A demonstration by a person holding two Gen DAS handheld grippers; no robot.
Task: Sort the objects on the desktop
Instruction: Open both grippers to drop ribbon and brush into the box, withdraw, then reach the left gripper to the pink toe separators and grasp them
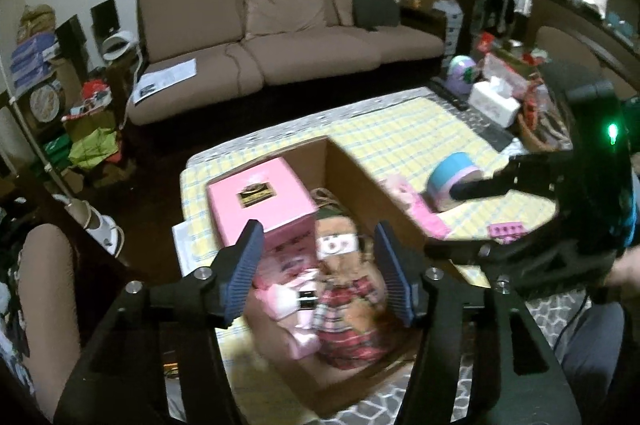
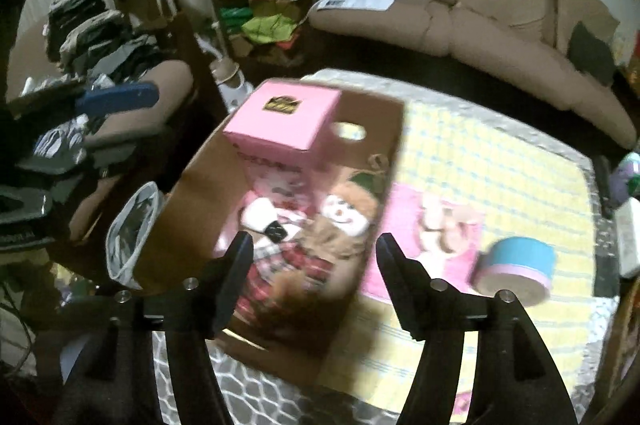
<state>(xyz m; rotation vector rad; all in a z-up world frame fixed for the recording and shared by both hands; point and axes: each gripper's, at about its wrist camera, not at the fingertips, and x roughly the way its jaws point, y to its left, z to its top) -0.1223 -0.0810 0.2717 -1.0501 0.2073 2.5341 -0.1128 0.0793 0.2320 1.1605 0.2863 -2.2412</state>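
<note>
A cardboard box stands on the yellow checked tablecloth. Inside it stand a tall pink box, a clown doll in red plaid and a pink-white soft toy. My left gripper is open and empty, above the box's contents. My right gripper is open and empty above the doll; it also shows at the right of the left wrist view. A blue-pink round tin and a pink flat pack lie on the cloth right of the box.
A small pink block piece lies on the cloth. A tissue box, a purple toy and clutter crowd the table's far right. A brown sofa stands behind. A plastic-lined bin sits left of the box.
</note>
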